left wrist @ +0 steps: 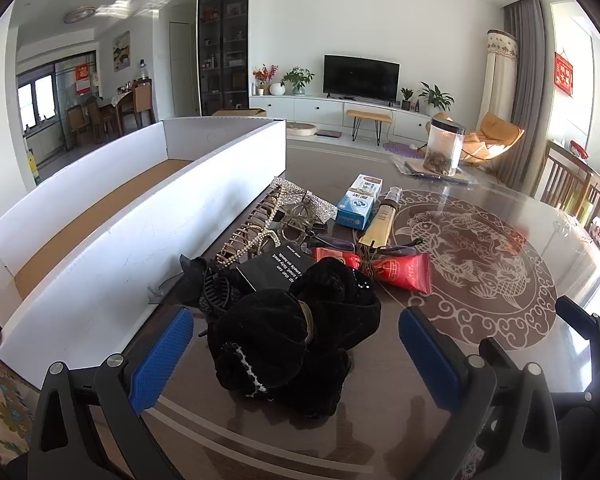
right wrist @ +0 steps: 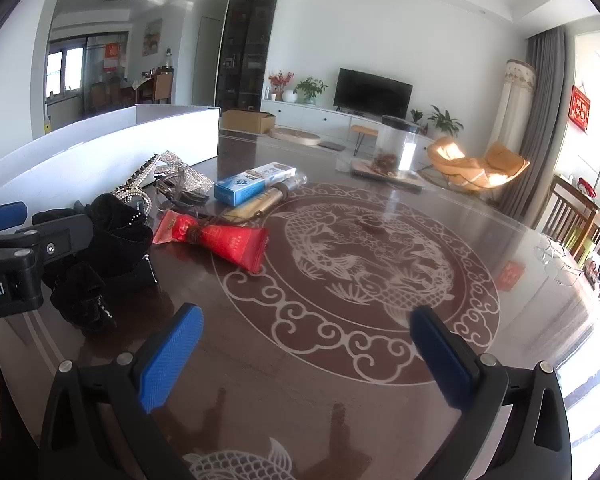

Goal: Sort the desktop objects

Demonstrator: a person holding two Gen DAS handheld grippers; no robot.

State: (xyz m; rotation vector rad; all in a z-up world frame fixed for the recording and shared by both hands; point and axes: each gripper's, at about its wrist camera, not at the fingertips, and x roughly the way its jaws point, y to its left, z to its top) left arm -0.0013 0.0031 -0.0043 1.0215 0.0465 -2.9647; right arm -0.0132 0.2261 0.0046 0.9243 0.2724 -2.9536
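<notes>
Above, the left gripper [left wrist: 296, 344], jaws wide, straddles a black velvet bow [left wrist: 296, 332] ungripped; the right gripper [right wrist: 306, 354], equally wide, holds nothing over the table [right wrist: 300, 392].

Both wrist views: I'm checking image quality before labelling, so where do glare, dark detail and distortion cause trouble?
Left wrist view: the black velvet pile is nearly featureless; the box wall bows from fisheye distortion. Right wrist view: window glare washes out the table at its right edge, and the corners are vignetted black. Both views look sharp.
</notes>
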